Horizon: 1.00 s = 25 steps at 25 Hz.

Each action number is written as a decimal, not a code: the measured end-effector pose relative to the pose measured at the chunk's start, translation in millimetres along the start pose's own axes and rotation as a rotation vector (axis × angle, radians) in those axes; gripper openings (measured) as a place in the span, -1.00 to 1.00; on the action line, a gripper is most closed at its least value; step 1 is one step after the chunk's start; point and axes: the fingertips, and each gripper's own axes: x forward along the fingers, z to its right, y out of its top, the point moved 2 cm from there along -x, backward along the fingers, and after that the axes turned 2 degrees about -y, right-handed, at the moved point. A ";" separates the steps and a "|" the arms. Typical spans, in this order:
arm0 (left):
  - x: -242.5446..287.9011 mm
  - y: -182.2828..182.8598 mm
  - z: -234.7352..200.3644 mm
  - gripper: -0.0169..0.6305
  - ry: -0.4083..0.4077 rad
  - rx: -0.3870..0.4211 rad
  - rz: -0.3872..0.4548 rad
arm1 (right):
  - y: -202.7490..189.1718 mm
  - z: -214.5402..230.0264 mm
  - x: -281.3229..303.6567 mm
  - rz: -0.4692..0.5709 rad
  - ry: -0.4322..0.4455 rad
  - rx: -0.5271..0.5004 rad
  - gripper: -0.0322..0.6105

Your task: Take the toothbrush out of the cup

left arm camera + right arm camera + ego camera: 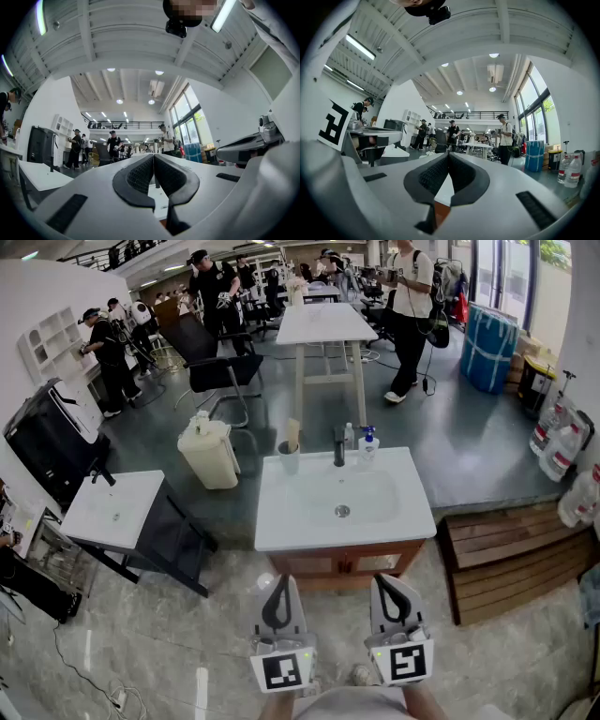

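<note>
A grey cup (289, 457) stands on the back left corner of the white sink cabinet (281, 521), with a pale toothbrush (292, 434) sticking up out of it. My left gripper (278, 583) and right gripper (391, 579) are held side by side in front of the cabinet, well short of the cup. Both are shut with nothing between the jaws. In the left gripper view the gripper (153, 155) has its dark pads pressed together. The right gripper (448, 154) looks the same in its own view. The cup does not show clearly in either gripper view.
A dark tap (339, 446) and two small bottles (366, 444) stand behind the basin (342, 498). A small white table (112, 507) is at the left, a wooden bench (511, 554) at the right. Several people stand far back by a long white table (321, 322).
</note>
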 end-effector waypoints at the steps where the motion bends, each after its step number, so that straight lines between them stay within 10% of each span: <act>1: -0.1 -0.2 0.9 -0.89 0.002 -0.003 0.001 | -1.5 0.3 -1.0 -0.004 0.002 -0.003 -0.86; 25: -17.2 -6.9 71.6 -0.89 0.144 0.060 -0.014 | -45.1 79.2 -54.3 -0.061 0.063 0.128 -0.86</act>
